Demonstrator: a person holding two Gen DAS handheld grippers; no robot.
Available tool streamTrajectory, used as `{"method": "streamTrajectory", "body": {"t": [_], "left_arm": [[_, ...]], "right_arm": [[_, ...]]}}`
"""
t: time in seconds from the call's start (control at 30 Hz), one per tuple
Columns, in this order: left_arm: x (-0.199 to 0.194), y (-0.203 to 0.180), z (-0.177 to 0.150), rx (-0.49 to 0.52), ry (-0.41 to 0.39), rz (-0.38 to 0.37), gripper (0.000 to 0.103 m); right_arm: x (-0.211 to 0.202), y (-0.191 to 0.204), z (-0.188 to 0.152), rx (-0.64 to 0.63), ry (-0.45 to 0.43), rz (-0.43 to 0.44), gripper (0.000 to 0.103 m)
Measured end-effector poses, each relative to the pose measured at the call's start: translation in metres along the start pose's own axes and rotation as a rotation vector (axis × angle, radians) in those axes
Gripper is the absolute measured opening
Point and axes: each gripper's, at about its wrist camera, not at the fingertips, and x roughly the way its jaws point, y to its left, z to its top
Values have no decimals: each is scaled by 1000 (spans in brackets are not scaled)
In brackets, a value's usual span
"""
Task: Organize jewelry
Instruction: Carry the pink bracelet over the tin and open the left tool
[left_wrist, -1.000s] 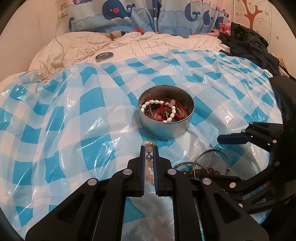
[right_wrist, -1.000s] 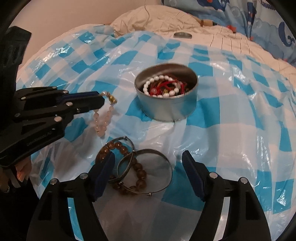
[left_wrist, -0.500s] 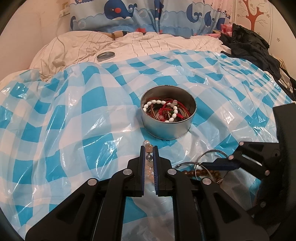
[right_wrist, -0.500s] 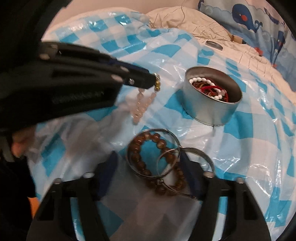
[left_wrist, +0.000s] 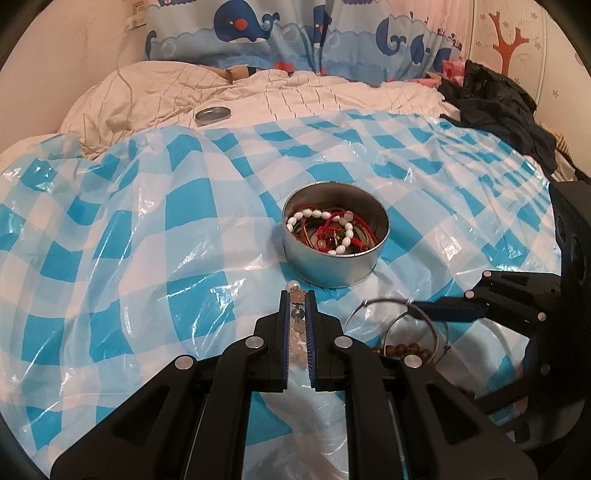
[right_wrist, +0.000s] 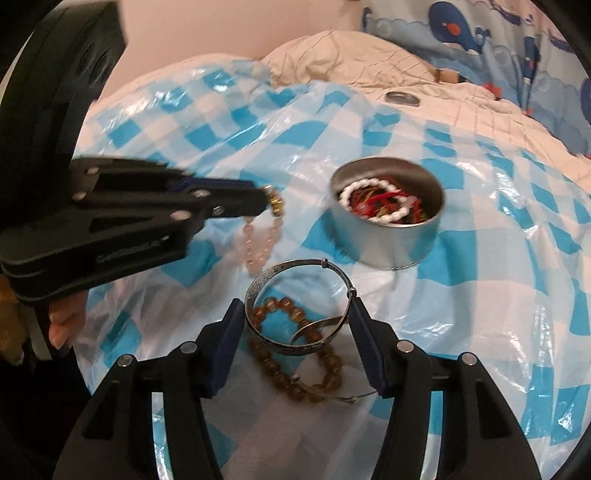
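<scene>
jewelry split three ways: some held, some loose on the sheet, most in the tin.

left gripper (left_wrist: 297, 295): jaws nearly together, clamped on a pale pink bead bracelet (right_wrist: 258, 240). gold-coloured clasp bead sticks out past the fingertips; the rest of the loop hangs below them, short of the tin on its near-left side. a bare fingertip of the person shows under the gripper body at the left edge of the right wrist view.

right gripper (right_wrist: 295, 325): jaws part-way apart, closed in within the last second but steady since, pads touching either side of a silver bangle (right_wrist: 295, 295). bangle sits tilted between the pads, far rim raised toward the tin; right pad meets it by the small knot on its rim. picture is motion-blurred, so how firmly it is pinched i cannot tell.

under the bangle, near side of the tin: brown bead bracelet (right_wrist: 295, 376) flat on the sheet, a thin wire ring lying beside it.

round metal tin (left_wrist: 334, 266): open, upright, just beyond both grippers. inside, a white bead strand, red cords, dark beads in a tangle.

tin stands on a blue-and-white checked plastic sheet (left_wrist: 129, 240), wrinkled, glossy. past the tin, on the cream quilt: tin lid (left_wrist: 213, 114), flat. beyond that, whale-print fabric. far right of the tin, dark clothing heaped.
</scene>
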Motion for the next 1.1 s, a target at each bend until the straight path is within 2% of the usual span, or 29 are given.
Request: {"method": "streamTrajectory", "body": {"t": [0.33, 0.53, 0.63, 0.73, 0.77, 0.8, 0.83, 0.9, 0.97, 1.03, 1.1], "left_arm": [[-3, -5, 11, -11, -35, -5, 7], [-10, -13, 41, -29, -119, -44, 7], [-5, -16, 59, -65, -162, -104, 7], [12, -12, 71, -156, -184, -204, 8], [22, -10, 72, -188, -164, -218, 9], [33, -8, 71, -215, -126, -219, 16], [48, -5, 68, -248, -69, -177, 24], [58, 1, 62, -284, -22, -126, 27], [52, 9, 56, -313, -27, -109, 32], [38, 16, 53, -318, -64, -75, 47], [23, 24, 47, -320, -92, -45, 51]], "right_arm": [[-14, -18, 7, 60, -67, -52, 57], [-26, -37, 10, 141, -117, -62, 57], [-28, -42, 11, 160, -128, -68, 57], [-30, -43, 11, 153, -132, -79, 57], [-30, -43, 11, 150, -133, -83, 57], [-30, -43, 11, 147, -133, -87, 57], [-30, -43, 10, 145, -132, -93, 57], [-30, -44, 10, 146, -133, -97, 57], [-31, -44, 11, 149, -140, -104, 57], [-31, -44, 14, 151, -157, -114, 57], [-29, -45, 21, 152, -171, -115, 57]]}}
